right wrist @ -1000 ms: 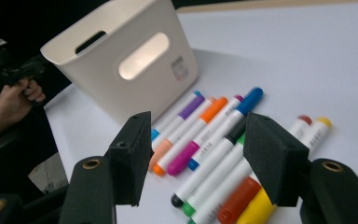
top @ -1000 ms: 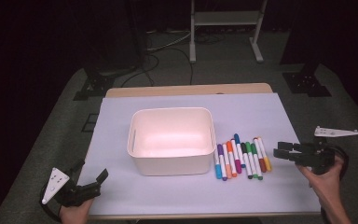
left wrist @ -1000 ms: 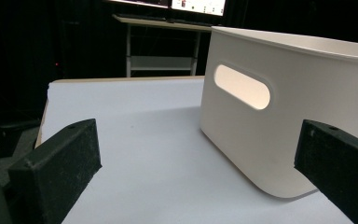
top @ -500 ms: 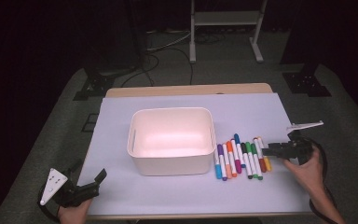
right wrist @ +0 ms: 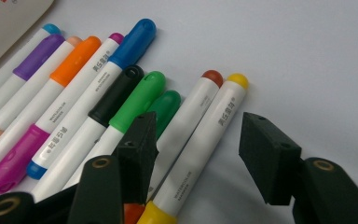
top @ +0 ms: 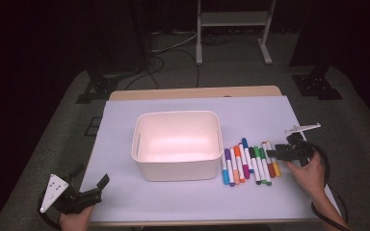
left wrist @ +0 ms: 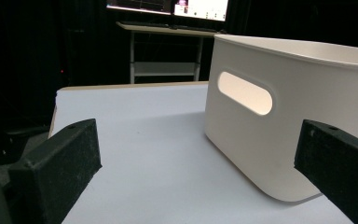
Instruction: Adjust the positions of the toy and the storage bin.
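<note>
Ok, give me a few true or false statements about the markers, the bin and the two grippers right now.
1. The white bin is empty. True.
2. The markers lie left of the bin. False: they lie to its right.
3. The right gripper has the yellow marker between its open jaws. True.
4. The left gripper holds a marker. False: its jaws are open with nothing between them.
5. The markers are stacked in a pile. False: they lie side by side.

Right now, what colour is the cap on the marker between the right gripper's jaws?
Yellow: the marker has a yellow cap, clearest in the right gripper view.
</note>
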`<state>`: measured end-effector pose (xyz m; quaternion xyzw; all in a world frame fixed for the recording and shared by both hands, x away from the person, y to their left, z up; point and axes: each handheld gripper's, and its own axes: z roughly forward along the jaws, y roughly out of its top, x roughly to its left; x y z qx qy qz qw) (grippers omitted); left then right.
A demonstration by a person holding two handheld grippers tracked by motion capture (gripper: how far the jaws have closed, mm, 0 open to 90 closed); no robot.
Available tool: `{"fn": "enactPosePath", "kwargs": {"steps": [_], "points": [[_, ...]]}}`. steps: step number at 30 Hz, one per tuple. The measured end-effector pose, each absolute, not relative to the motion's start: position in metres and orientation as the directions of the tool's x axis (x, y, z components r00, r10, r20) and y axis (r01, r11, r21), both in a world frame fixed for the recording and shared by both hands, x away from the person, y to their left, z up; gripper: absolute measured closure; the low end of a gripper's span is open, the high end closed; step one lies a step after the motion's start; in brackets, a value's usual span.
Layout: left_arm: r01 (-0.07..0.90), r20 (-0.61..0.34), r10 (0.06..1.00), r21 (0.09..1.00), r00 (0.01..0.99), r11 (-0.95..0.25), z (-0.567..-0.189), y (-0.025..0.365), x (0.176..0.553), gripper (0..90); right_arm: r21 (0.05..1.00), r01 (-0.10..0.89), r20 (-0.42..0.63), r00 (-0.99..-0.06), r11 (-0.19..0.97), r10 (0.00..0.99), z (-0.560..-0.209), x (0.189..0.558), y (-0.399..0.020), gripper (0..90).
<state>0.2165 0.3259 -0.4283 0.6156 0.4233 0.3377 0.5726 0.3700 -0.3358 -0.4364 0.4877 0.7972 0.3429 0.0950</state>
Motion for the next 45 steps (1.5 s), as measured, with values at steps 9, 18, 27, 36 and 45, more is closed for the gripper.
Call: {"fn": "enactPosePath", "kwargs": {"steps": [9,18,27,36,45], "points": [[0.134,-0.068,0.909,0.991,0.412,0.013,-0.428,0.325,0.216,0.0,0.618,0.724,0.133,-0.481,0.306,0.867,-0.438,0.366,-0.336,53.5],[0.132,-0.067,0.909,0.991,0.410,0.013,-0.428,0.326,0.217,0.0,0.595,0.730,0.062,-0.458,0.336,0.887,-0.440,0.362,-0.331,60.2],[0.126,-0.065,0.911,0.992,0.407,0.014,-0.428,0.326,0.216,0.0,0.583,0.729,-0.005,-0.440,0.360,0.898,-0.440,0.358,-0.328,70.2],[0.126,-0.064,0.911,0.992,0.408,0.013,-0.428,0.326,0.216,0.0,0.579,0.736,0.004,-0.432,0.350,0.902,-0.439,0.356,-0.331,75.3],[0.125,-0.061,0.911,0.992,0.409,0.011,-0.427,0.326,0.217,0.0,0.591,0.741,0.053,-0.430,0.319,0.901,-0.431,0.348,-0.340,75.6]]}}
